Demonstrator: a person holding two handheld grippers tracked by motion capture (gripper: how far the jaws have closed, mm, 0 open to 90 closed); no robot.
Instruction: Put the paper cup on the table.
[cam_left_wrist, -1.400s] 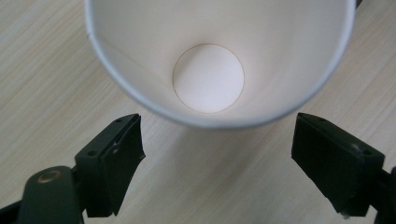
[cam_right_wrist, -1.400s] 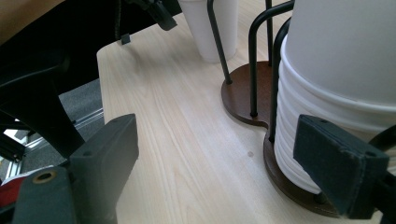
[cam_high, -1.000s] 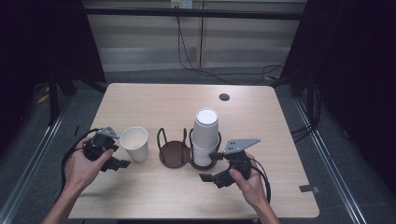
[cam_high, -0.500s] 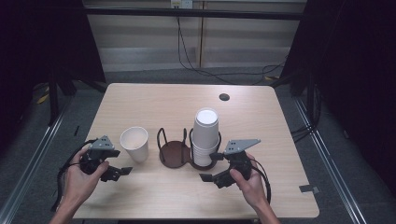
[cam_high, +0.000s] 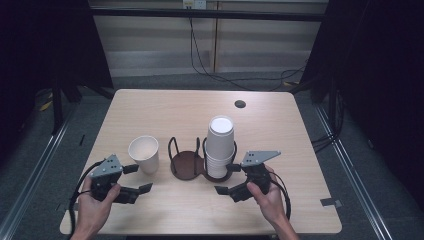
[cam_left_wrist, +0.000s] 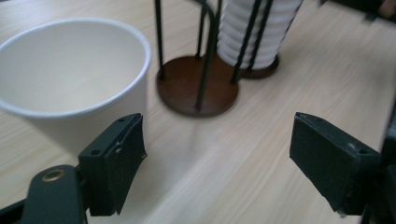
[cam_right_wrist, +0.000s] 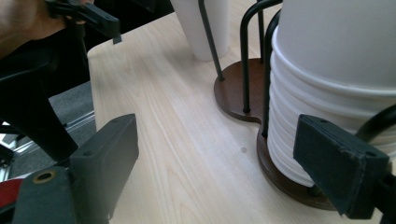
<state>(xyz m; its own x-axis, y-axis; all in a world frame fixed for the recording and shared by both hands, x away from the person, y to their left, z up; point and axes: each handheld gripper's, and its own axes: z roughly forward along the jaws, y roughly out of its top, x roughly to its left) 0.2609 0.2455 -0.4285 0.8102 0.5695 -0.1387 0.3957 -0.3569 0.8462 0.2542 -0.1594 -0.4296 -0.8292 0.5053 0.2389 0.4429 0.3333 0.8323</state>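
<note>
A single white paper cup (cam_high: 144, 152) stands upright with its mouth up, left of a brown two-slot wire holder (cam_high: 186, 165). An upside-down stack of white cups (cam_high: 220, 145) fills the holder's right slot, and the left slot is bare. My left gripper (cam_high: 137, 178) is open just in front of the single cup (cam_left_wrist: 70, 79), a little apart from it, with nothing between its jaws (cam_left_wrist: 217, 135). My right gripper (cam_high: 227, 179) is open beside the base of the stack (cam_right_wrist: 336, 84), not touching it, and its jaws (cam_right_wrist: 217, 135) hold nothing.
The wooden table (cam_high: 150, 110) has a dark round hole (cam_high: 240, 104) near its far edge. Bare tabletop lies behind the holder and at the right. Cables run over the floor beyond the table, and metal rails flank it.
My left gripper has drawn back from the single cup toward the table's near edge. The cup stands where it was. The right gripper has kept still.
</note>
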